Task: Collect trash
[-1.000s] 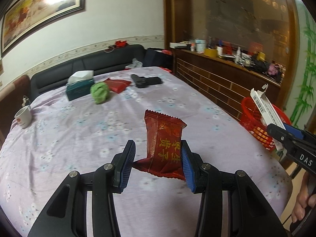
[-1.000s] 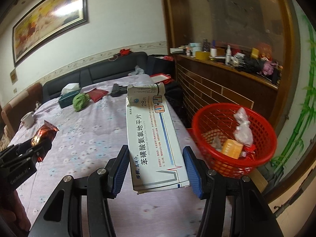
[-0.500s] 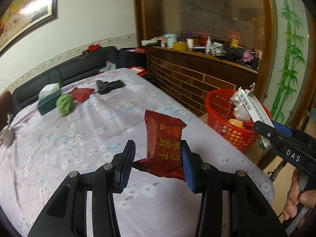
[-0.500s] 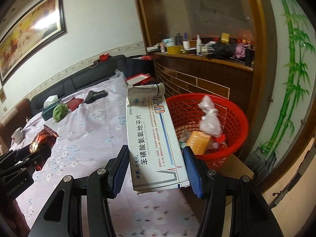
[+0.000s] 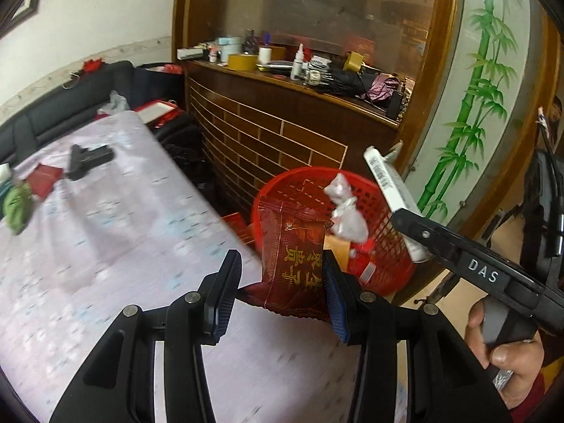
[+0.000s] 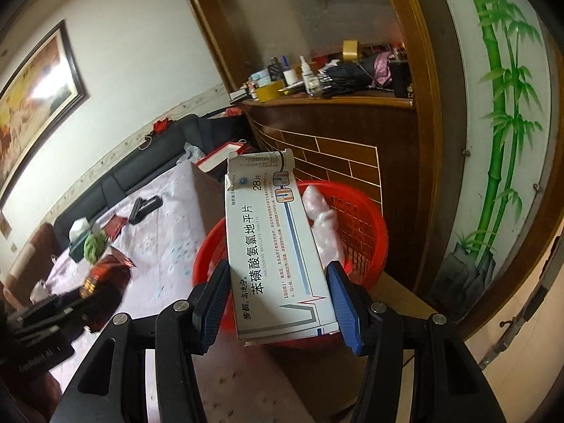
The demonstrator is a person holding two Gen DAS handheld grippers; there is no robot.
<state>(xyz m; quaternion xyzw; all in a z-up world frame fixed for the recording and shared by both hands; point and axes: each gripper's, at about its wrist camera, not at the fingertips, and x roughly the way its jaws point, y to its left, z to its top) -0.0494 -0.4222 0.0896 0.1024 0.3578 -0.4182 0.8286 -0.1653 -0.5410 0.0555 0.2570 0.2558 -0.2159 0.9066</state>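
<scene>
My left gripper is shut on a dark red snack wrapper with gold lettering, held upright over the table's right edge. Just beyond it stands the red mesh basket, with a crumpled clear bag and an orange packet inside. My right gripper is shut on a white medicine box with blue stripes, above the basket's near rim. In the left wrist view that box pokes over the basket's right side. In the right wrist view the left gripper with the wrapper shows blurred at lower left.
The table wears a lilac flowered cloth, with a green cloth ball, a red packet and a black object at its far end. A wooden counter crowded with bottles stands behind the basket. A bamboo-painted panel is at the right.
Both grippers have swung to the right, from above the table to the red basket. The basket now lies close in front of both. Each grip is unchanged.
</scene>
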